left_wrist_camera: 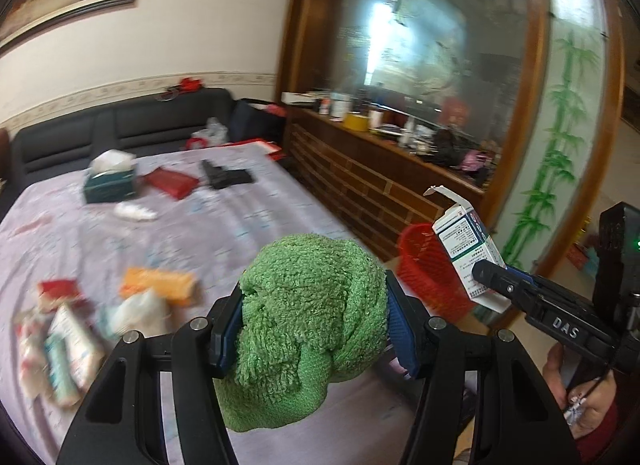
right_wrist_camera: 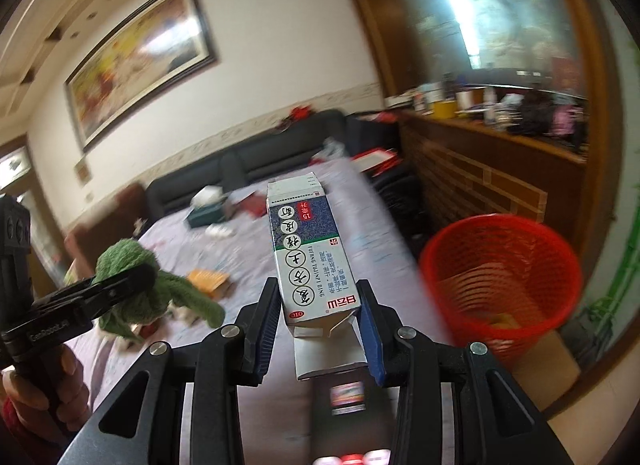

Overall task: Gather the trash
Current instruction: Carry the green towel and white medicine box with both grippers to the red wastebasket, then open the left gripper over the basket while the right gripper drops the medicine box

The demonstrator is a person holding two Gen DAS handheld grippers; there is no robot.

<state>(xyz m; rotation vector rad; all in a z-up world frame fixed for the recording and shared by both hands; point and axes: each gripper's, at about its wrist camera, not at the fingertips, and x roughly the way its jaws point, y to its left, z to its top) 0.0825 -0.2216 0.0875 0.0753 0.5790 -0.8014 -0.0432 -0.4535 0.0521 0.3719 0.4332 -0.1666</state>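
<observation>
While my right hand-held gripper (right_wrist_camera: 320,329) pinches the medicine carton (right_wrist_camera: 310,249) and my left hand-held gripper (left_wrist_camera: 314,329) clamps the green towel (left_wrist_camera: 312,305), I should carry both over the red wastebasket (right_wrist_camera: 500,265) ahead-right, then release.

place: home living rm | sofa (right_wrist_camera: 256,161) | framed painting (right_wrist_camera: 140,77) | cloth-covered table (left_wrist_camera: 200,233)

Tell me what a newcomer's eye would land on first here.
The fuzzy green terry cloth bunched in the left gripper fills the left wrist view. Beside it, the right gripper clamps a white and blue cardboard medicine box, with the red mesh plastic wastebasket just right of it.
</observation>
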